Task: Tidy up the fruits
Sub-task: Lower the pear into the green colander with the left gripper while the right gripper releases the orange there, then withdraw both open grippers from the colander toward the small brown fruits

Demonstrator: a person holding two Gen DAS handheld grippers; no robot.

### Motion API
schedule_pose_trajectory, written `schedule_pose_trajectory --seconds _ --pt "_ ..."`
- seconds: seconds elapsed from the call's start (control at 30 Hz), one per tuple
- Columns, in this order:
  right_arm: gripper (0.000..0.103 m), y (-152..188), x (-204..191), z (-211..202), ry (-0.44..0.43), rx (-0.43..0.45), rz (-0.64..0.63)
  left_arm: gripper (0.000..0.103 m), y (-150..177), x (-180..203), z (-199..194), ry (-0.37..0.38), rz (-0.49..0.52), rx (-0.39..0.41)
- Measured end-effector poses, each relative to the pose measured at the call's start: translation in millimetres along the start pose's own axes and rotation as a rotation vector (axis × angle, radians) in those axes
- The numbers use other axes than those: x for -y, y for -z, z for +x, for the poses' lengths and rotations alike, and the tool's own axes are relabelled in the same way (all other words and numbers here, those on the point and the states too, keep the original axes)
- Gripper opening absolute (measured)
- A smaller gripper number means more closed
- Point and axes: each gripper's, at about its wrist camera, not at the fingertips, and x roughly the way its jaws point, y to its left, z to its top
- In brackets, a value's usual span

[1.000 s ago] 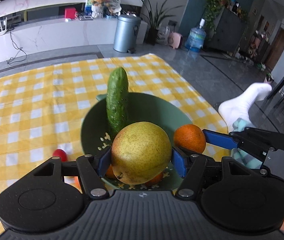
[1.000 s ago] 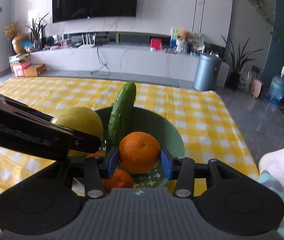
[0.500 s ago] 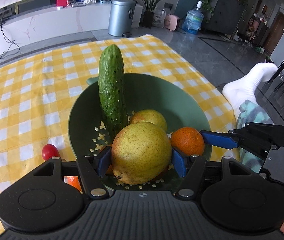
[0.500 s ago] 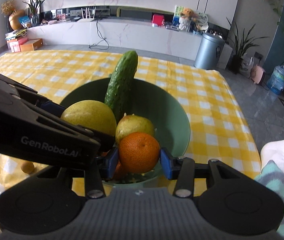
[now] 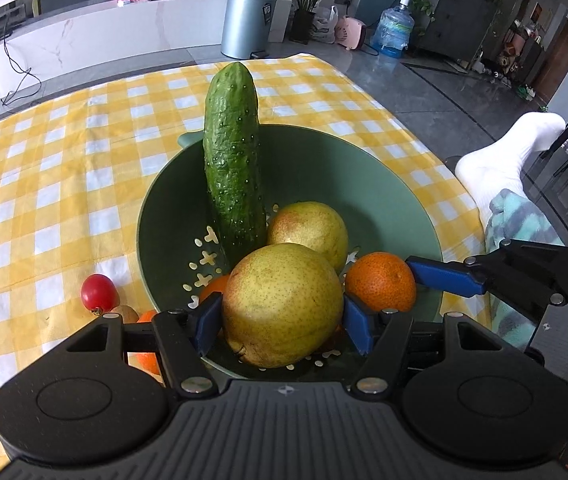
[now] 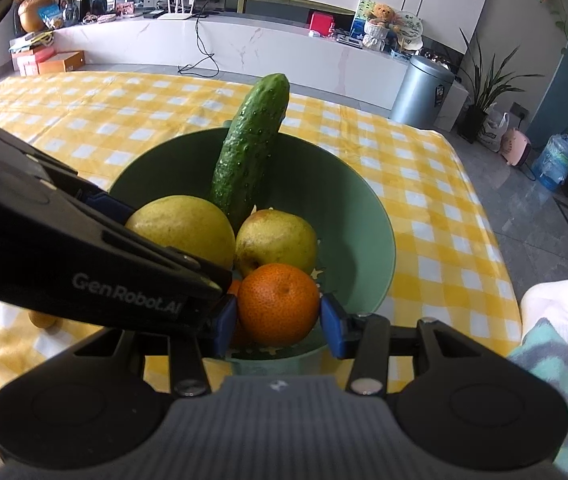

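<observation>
My left gripper [image 5: 282, 322] is shut on a large yellow-green pear [image 5: 282, 310] and holds it over the near part of the green colander bowl [image 5: 384, 200]. My right gripper [image 6: 278, 320] is shut on an orange [image 6: 278, 310], also over the bowl's [image 6: 368, 216] near rim. In the left wrist view the orange [image 5: 380, 286] sits right of the pear. In the bowl a cucumber [image 5: 234, 168] leans on the far rim and a second pear [image 5: 310, 230] lies at the bottom. Another orange [image 5: 214, 286] shows partly under the held pear.
A red cherry tomato [image 5: 99, 294], a small brown fruit [image 5: 124, 314] and an orange [image 5: 148, 354] lie on the yellow checked tablecloth [image 5: 44, 184] left of the bowl. A person's leg in a white sock [image 5: 500, 160] is at the table's right edge.
Both grippers have moved forward and lower over the bowl with their fruits held. The second pear in the bowl has come into view.
</observation>
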Motion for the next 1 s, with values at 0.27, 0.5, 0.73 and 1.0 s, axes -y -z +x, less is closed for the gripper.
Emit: schedule_pose_trajectory --seconds 0.27,0.5,0.73,1.0 --pt "0.047 2.9 -3.7 -4.7 0.016 0.020 -0.020 0.073 0.9 3.0 0.6 -0.019 0.010 0.003" --pt "0.056 4.7 -2.1 -10.7 0.023 0.046 -0.012 0.073 0.3 5.6 0.9 -0.042 0.010 0.000" --pt "0.062 7.1 -3.2 -14.1 0.043 0.061 -0.024 0.073 -1.6 11.5 0.1 -0.083 0.032 -0.018" --pt "0.068 8.3 3.1 -22.3 0.060 0.101 0.007 0.075 -2.7 15.1 -11.3 -0.098 0.034 0.024"
